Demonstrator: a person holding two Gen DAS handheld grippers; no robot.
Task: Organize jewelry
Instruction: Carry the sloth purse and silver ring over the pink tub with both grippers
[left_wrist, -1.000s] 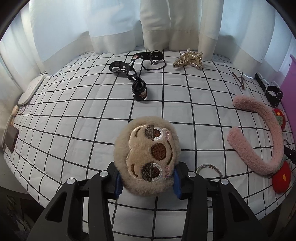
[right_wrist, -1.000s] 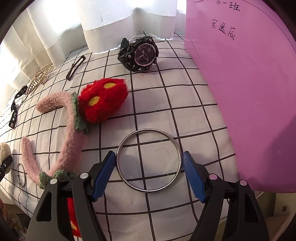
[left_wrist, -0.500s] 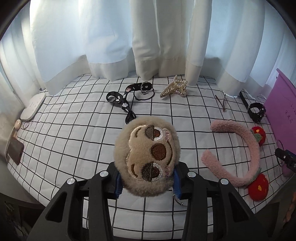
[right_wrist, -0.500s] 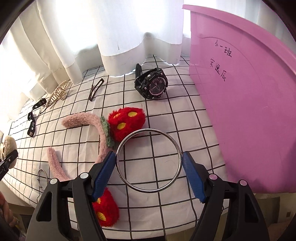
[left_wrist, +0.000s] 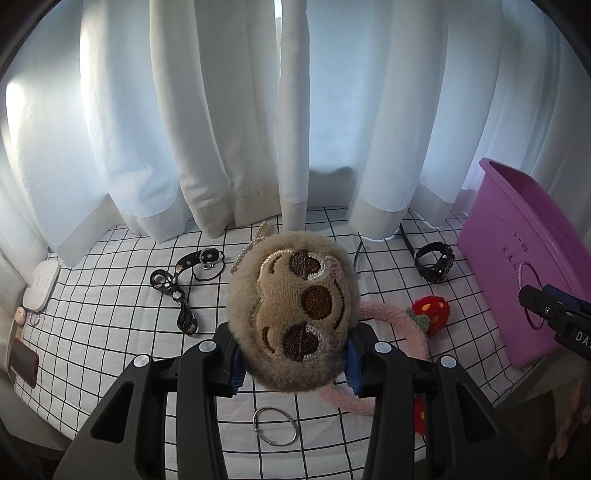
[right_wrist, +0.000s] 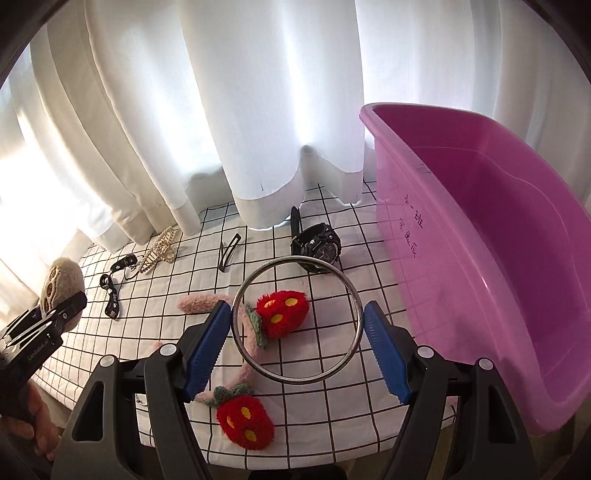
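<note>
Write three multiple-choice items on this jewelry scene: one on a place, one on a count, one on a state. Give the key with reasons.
1. Where does the black watch lie?
A. in the bin
B. on the checked cloth, near the curtain
C. in the left gripper

2. How many red plush strawberries does the pink headband carry?
A. one
B. two
C. four

3. What does the right gripper hold?
A. a metal bangle
B. a hair clip
C. nothing

Key: 1 B, it rests on the cloth left of the purple bin. 2 B, two show in the right wrist view. 3 A, the ring sits between its blue pads.
</note>
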